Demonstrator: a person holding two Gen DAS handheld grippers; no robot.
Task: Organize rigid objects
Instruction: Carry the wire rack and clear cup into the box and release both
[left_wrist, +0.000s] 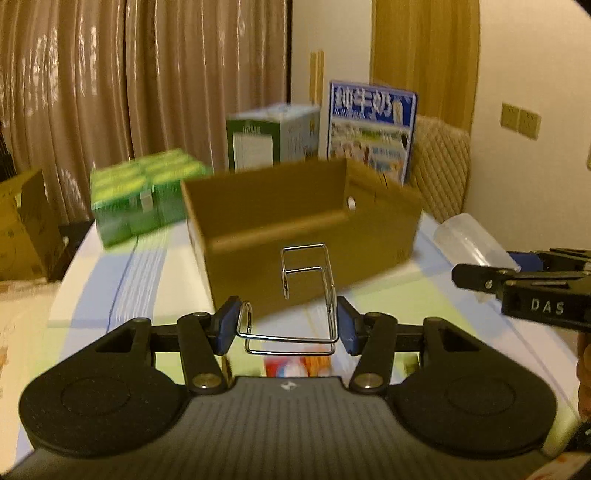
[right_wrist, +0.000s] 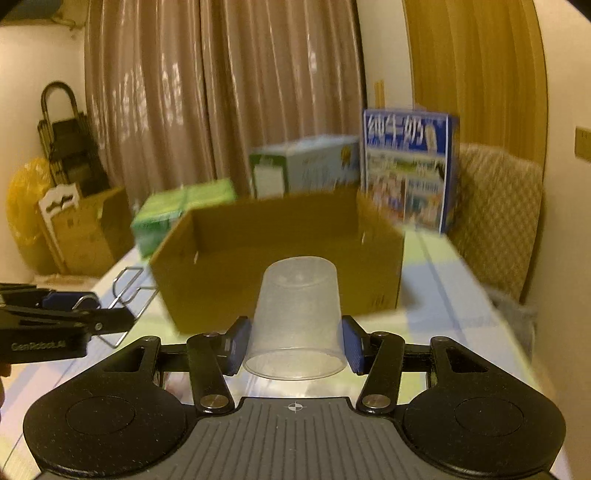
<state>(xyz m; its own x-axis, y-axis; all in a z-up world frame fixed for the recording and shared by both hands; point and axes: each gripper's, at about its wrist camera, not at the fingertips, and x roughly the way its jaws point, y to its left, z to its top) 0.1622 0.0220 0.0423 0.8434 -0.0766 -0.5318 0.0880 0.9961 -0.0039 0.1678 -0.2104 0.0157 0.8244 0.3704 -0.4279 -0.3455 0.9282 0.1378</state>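
Left wrist view: left claw (left_wrist: 287, 326) is clamped on a wire rack (left_wrist: 295, 295), blue pads (left_wrist: 226, 326) pressing its sides, rack sticking fwd & up out of the claw. Straight ahead of it, just past the rack, sits an open cardboard box (left_wrist: 295, 221) on the table (left_wrist: 110, 288). Off to the claw's right, the right claw (left_wrist: 480, 275) comes in w/ "DAS" readable on its black body.

Right wrist view: right claw (right_wrist: 293, 341) grips a clear plastic cup (right_wrist: 297, 314) near its rim, cup lying w/ its open end toward the camera & its base pointing at the box (right_wrist: 258, 258) right in front. To its left, the left claw (right_wrist: 107, 317) shows "GenRobot.AI" on its side, rack (right_wrist: 127, 286) in its pads.

Behind the box: green pack (left_wrist: 144, 195) to the left, a white-green carton (left_wrist: 269, 136), and a blue milk carton (right_wrist: 406, 166) w/ Chinese chars "纯牛奶" to the right. Other print too blurred to read. Brown curtain (right_wrist: 221, 110) at the back, a padded chair (right_wrist: 498, 206) off right.
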